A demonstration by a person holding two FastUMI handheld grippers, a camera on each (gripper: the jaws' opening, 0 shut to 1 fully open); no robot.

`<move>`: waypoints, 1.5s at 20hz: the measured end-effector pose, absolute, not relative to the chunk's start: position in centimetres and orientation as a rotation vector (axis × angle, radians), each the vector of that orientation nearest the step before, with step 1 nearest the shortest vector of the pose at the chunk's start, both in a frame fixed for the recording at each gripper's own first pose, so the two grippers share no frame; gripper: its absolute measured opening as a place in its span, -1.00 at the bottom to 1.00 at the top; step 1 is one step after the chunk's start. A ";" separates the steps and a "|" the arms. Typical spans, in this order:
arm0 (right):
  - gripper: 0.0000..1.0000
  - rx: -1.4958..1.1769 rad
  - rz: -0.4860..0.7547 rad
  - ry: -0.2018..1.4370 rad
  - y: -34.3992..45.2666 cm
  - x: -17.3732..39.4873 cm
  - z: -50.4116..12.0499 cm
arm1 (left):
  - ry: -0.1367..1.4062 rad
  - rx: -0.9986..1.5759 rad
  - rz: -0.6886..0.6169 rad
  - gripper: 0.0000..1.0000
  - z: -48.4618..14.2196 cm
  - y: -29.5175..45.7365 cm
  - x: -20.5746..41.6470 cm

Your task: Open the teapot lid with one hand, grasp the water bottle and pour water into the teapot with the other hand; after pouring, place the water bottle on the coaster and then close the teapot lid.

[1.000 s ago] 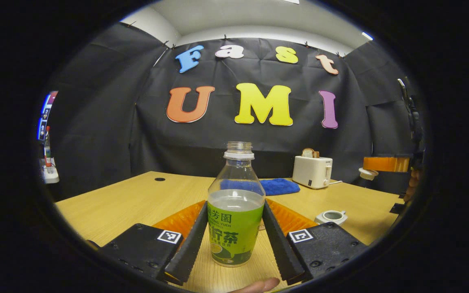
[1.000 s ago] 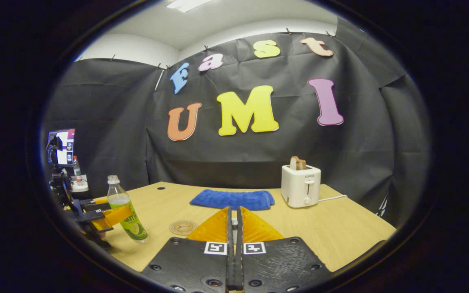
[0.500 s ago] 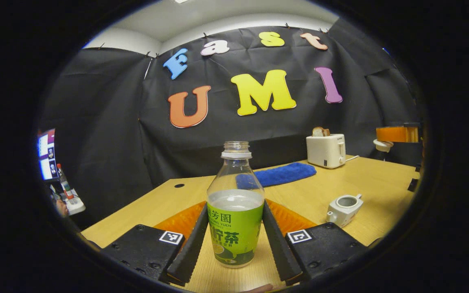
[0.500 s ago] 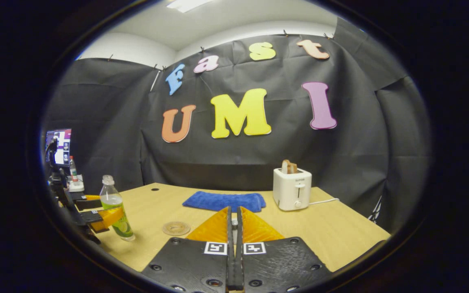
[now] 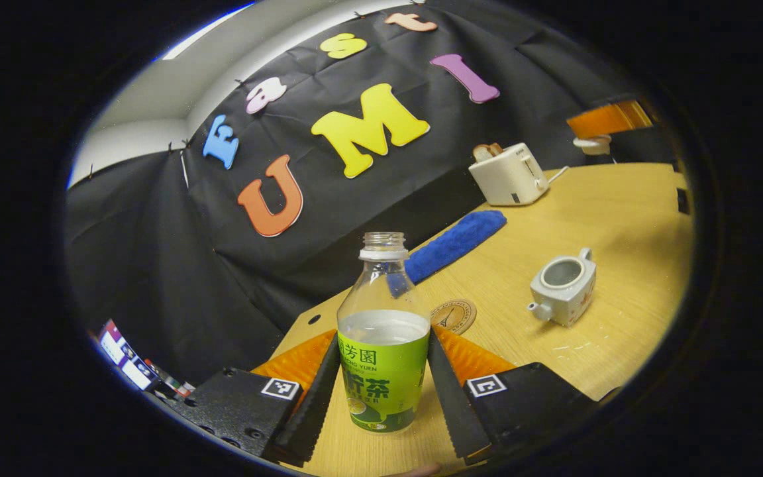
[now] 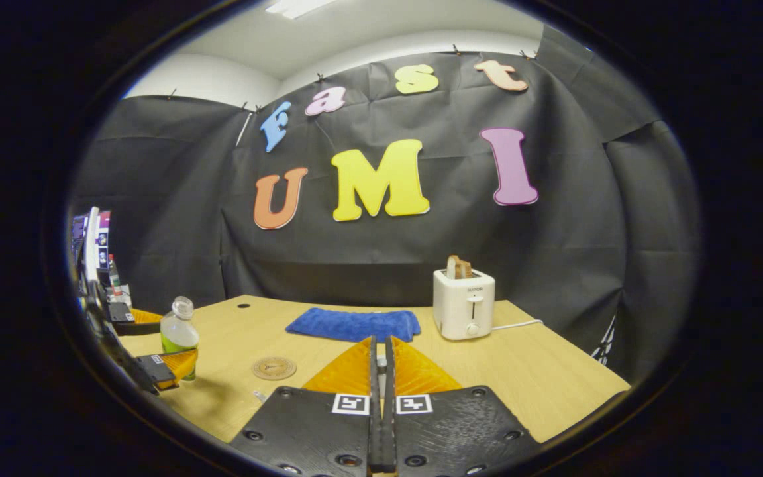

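Gripping water bottle (image 5: 383,344) between both left gripper (image 5: 381,387) fingers, above wooden table (image 5: 626,212); teapot (image 5: 563,286) sitting open right of coaster (image 5: 453,315). Pinching lid (image 6: 381,363) in closed right gripper (image 6: 380,397). Blue cloth (image 6: 352,324), toaster (image 6: 464,302) lying far, against black cloth wall (image 6: 169,199).

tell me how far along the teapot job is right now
Done: the teapot stands open on the table; the right hand-held gripper holds its lid up. In hand: the left hand-held gripper grips the water bottle, tilted, short of the teapot; no water pours yet. Left: pouring, setting the bottle on the coaster, closing the lid.
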State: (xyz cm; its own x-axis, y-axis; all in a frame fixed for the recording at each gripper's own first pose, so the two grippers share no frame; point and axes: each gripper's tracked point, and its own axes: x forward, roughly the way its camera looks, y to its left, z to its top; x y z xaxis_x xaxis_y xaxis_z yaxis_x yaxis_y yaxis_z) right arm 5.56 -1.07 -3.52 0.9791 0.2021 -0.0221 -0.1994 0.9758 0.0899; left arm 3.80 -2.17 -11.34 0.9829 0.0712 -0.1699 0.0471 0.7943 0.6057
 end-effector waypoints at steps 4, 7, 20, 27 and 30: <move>-1.00 0.099 0.185 0.041 -2.2 5.9 -3.8 | 0.225 0.886 0.026 0.53 -12.2 -2.3 4.4; -1.00 0.093 0.173 0.045 -2.7 6.1 -3.9 | 0.238 1.055 0.005 0.52 -12.8 -3.3 4.8; -1.00 0.089 0.154 0.046 -5.2 6.4 -3.9 | 0.256 1.554 -0.115 0.52 -12.1 -7.6 4.3; -1.00 0.091 0.138 0.027 -7.0 6.0 -3.0 | 0.268 1.750 -0.122 0.51 -11.3 -8.5 4.9; -1.00 0.083 0.139 0.021 -7.2 5.9 -2.7 | 0.277 1.801 -0.143 0.52 -11.4 -8.9 4.6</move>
State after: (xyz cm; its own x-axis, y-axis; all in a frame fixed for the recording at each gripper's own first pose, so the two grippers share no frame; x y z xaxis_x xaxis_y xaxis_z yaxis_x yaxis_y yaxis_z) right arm 5.87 -7.21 -2.73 0.9902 0.1391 -0.0151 -0.1374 0.9870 0.0837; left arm 4.62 -8.93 -11.38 0.9636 0.1119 -0.2430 0.2628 -0.2253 0.9382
